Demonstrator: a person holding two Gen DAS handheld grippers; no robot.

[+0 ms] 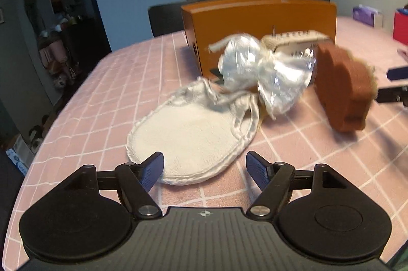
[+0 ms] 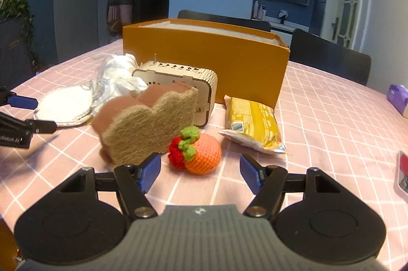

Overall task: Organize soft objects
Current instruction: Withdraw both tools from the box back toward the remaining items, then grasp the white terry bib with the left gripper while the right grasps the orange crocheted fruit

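The surface point(image 2: 331, 118), under a pink checked cloth, drops off at 9 o'clock in the left view; in the right view bare cloth lies open at 3 o'clock, as far as a purple pack point(image 2: 397, 100) at the rim. The orange box point(image 2: 204, 59) stands at 12 o'clock, its top open, with dark chairs point(image 2: 329, 59) behind it.

The left hand-held gripper point(image 1: 205, 170) is released, holding nothing. The white pad point(image 1: 188, 135) lies flat just ahead at 12 o'clock, its near rim between the blue fingertips point(image 1: 153, 170). A crinkly silver bundle point(image 1: 262, 74) sits past it, against the box. The brown sponge point(image 1: 344, 87) stands on edge at 2 o'clock.

The right hand-held gripper point(image 2: 200, 172) is also released and empty. The crochet ball point(image 2: 196, 151) rests just ahead at 12 o'clock, beside the sponge point(image 2: 148, 123) at 11. A wooden case point(image 2: 188, 87) stands behind them, and a yellow packet point(image 2: 252, 123) lies at 1 o'clock near the box.
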